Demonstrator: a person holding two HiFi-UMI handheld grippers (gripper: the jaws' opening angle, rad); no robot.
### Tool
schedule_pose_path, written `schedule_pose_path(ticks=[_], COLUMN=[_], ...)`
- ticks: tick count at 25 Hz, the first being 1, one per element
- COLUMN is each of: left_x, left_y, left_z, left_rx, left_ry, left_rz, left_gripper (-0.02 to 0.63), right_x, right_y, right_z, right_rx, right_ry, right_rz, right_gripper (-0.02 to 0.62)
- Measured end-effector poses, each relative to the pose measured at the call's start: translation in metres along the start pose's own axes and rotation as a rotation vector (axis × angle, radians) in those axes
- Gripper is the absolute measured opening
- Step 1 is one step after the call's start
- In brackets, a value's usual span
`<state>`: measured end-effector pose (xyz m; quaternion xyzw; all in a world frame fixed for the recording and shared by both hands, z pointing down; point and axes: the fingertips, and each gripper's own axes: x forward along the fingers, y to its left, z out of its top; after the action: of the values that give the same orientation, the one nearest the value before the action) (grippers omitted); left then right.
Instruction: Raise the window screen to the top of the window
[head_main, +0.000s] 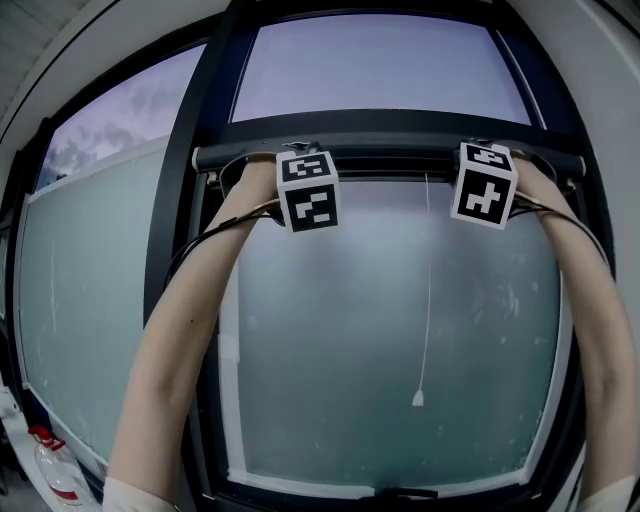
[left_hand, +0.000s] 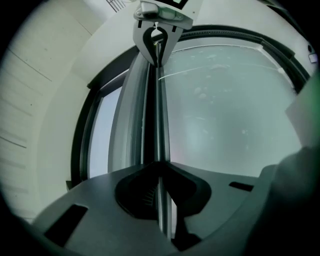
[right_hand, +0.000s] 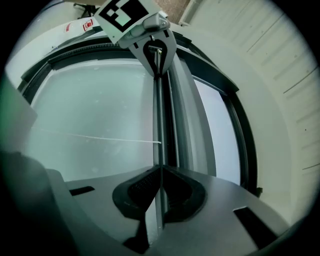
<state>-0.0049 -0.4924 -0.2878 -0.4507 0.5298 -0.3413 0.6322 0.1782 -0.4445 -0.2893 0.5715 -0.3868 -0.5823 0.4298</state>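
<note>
Left gripper (left_hand: 160, 167) and right gripper (right_hand: 160, 170) are each clamped on the screen bar (head_main: 390, 158), which runs straight out ahead between the jaws, just under the frame crosspiece (head_main: 380, 125). Probably best to push both ends up evenly, bar level, without loosening.

**Indoor room at a large window.** Whether it is a home or an office cannot be told. A dark window frame (head_main: 185, 150) divides the glass into panes. The upper pane (head_main: 380, 70) shows a cloudy sky, and the lower pane (head_main: 340, 340) looks milky and pale. A screen bar (head_main: 400, 158) runs across the frame, and a thin pull cord (head_main: 427, 280) hangs before the glass. White wall panels (left_hand: 35, 100) with fine grooves flank the window. A clear bottle (head_main: 55, 475) with a red cap stands at lower left.
</note>
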Motion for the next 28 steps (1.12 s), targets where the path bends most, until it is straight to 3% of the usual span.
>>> schedule_pose_path(ticks=[2, 4, 9, 11, 14, 16, 22, 26, 28], left_x=[-0.002, -0.008, -0.023, -0.027, -0.037, -0.040, -0.040, -0.073, -0.099], left_y=[0.000, -0.006, -0.021, -0.028, -0.040, -0.054, -0.107, -0.138, -0.170], left_z=[-0.001, 0.000, 0.004, 0.002, 0.001, 0.002, 0.012, 0.022, 0.021], left_rx=[0.022, 0.032, -0.072, -0.207, -0.533, -0.701, -0.917, -1.151, -1.216], left_ry=[0.018, 0.032, -0.008, -0.058, -0.174, -0.219, -0.244, -0.324, -0.338], left_rz=[0.030, 0.012, -0.011, -0.020, -0.034, -0.037, -0.080, -0.056, -0.017], left_gripper=[0.021, 0.018, 0.015, 0.014, 0.014, 0.014, 0.014, 0.014, 0.014], right_x=[-0.008, -0.015, -0.031, -0.036, -0.044, -0.047, -0.036, -0.043, -0.060], right_y=[0.001, 0.003, 0.012, 0.018, 0.026, 0.038, 0.093, 0.133, 0.162], right_z=[0.001, 0.002, 0.003, 0.004, 0.010, 0.014, 0.039, 0.029, 0.019], right_rx=[-0.002, 0.000, 0.058, 0.098, 0.196, 0.283, 0.576, 0.832, 0.954], right_ry=[0.000, 0.005, -0.016, -0.032, -0.083, -0.114, -0.215, -0.240, -0.249], right_rz=[0.001, 0.005, 0.014, 0.017, 0.019, 0.023, 0.058, -0.011, -0.045], right_gripper=[0.020, 0.020, 0.020, 0.020, 0.020, 0.020, 0.020, 0.020, 0.020])
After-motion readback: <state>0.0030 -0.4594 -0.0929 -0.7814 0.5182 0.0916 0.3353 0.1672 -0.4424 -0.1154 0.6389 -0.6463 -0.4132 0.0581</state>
